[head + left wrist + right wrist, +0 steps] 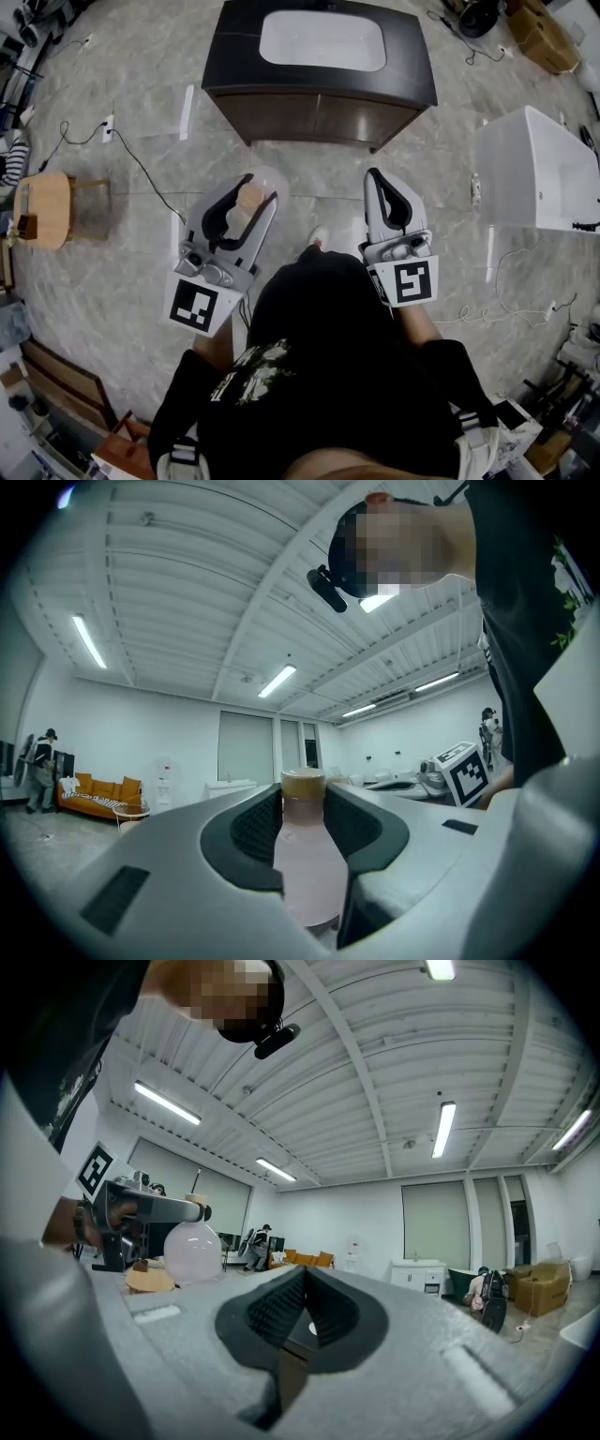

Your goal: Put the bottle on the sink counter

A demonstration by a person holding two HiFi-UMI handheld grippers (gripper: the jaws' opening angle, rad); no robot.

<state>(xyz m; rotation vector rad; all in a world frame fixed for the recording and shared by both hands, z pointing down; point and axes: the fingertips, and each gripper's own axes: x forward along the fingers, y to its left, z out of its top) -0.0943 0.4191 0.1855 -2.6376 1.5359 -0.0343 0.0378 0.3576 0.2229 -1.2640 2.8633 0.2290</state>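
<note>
Dark sink counter (234,56) stands ahead, wooden stool (42,208) left, white tub (534,169) right.

I am holding both claws out in front of me, side by side and apart, both pointing forward away from my body. My left claw (260,187) (303,795) is gripping a bottle (305,864): its jaws are standing partly apart, with the pads pressing on the bottle's sides. My right claw (380,183) (305,1283) is carrying nothing, and its jaws are pressing together. My left forearm (216,347) and right forearm (422,323) are reaching out bare from black sleeves. The marker cube on each claw is sitting at the near end, its top face turned up toward my head.
</note>
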